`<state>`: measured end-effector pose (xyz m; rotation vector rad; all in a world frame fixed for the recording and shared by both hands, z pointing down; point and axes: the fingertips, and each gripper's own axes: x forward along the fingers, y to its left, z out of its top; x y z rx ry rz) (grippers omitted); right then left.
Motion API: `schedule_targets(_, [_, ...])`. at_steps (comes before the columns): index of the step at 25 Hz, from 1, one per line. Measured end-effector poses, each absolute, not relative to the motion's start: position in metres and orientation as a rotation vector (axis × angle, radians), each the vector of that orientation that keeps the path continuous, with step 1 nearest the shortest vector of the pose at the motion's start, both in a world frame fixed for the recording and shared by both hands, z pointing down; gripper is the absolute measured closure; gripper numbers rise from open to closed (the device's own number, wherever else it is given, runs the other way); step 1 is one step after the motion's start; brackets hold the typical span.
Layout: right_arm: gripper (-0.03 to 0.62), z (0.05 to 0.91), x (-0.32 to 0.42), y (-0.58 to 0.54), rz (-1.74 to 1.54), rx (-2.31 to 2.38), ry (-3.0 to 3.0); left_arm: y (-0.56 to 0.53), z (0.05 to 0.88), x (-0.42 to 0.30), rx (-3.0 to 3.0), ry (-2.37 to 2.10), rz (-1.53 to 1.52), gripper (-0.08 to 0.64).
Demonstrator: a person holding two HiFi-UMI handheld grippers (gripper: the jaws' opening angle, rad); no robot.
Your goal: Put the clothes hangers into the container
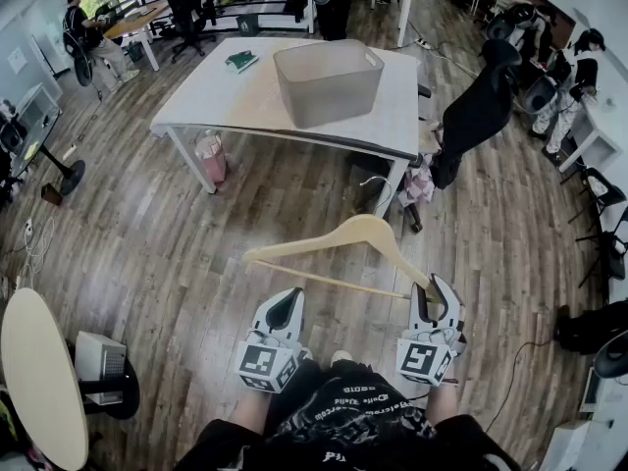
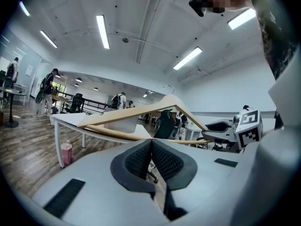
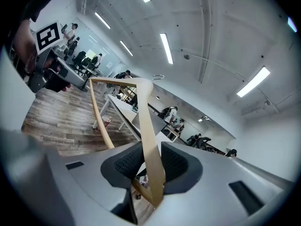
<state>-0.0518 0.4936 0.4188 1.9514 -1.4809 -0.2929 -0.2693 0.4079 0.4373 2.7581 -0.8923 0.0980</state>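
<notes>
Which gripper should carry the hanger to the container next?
Right. The right gripper is clamped on one end of the hanger; the left gripper is shut and empty. The container sits on the table ahead.

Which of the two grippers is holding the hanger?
The right gripper, clamped on one end of the wooden hanger; the left gripper is shut, empty.

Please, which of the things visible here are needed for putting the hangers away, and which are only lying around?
Belong to the job:
- wooden hanger, clamped in the right tongs
- grey container on the white table
- left tongs, shut and empty

Just lying about:
- green book on that table
- pink bottle on the floor
- black chair
- round table
</notes>
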Motion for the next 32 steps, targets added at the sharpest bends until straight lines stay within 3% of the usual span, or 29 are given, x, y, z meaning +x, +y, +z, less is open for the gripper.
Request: schedule_targets(32, [0.456, 0.436, -0.002, 0.49, -0.323, 1.941, -1.588, 0.431, 0.459, -0.204, 2.734, -0.941, 0.087, 0.54])
